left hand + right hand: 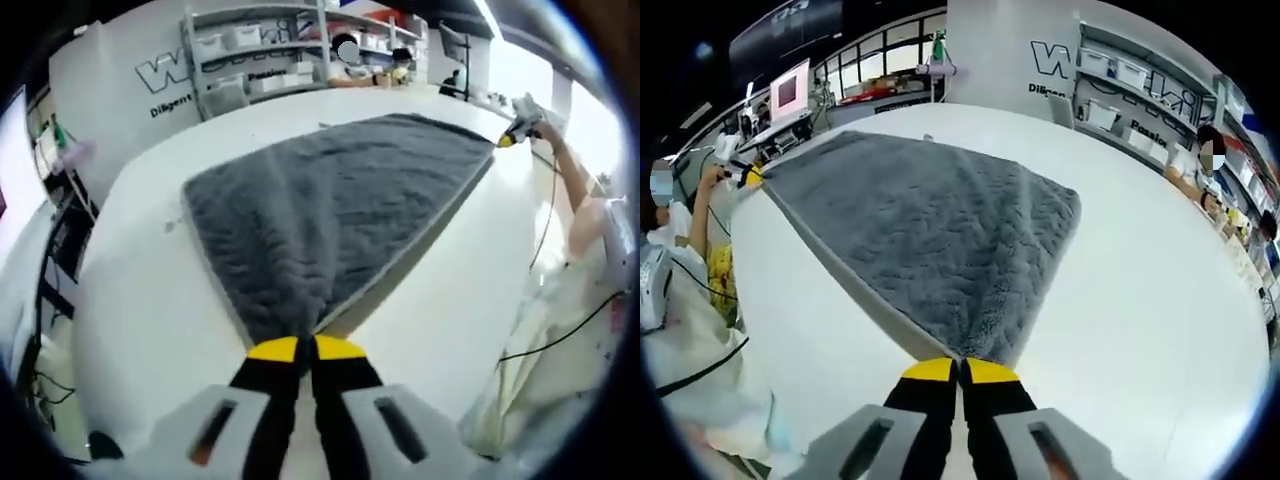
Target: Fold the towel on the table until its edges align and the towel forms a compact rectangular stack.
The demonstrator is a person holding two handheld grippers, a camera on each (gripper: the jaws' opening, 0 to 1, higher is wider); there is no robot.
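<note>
A grey towel lies spread flat on the white table. In the left gripper view my left gripper is shut on the towel's near corner, its yellow tips pinched together. At the towel's far right corner sits my right gripper, held by a hand. In the right gripper view the towel stretches away from my right gripper, which is shut on its near corner. My left gripper grips the far left corner there.
Shelves with white boxes and seated people are beyond the table. A cable hangs by the person's pale clothes at the right edge. A monitor and more shelves stand past the table.
</note>
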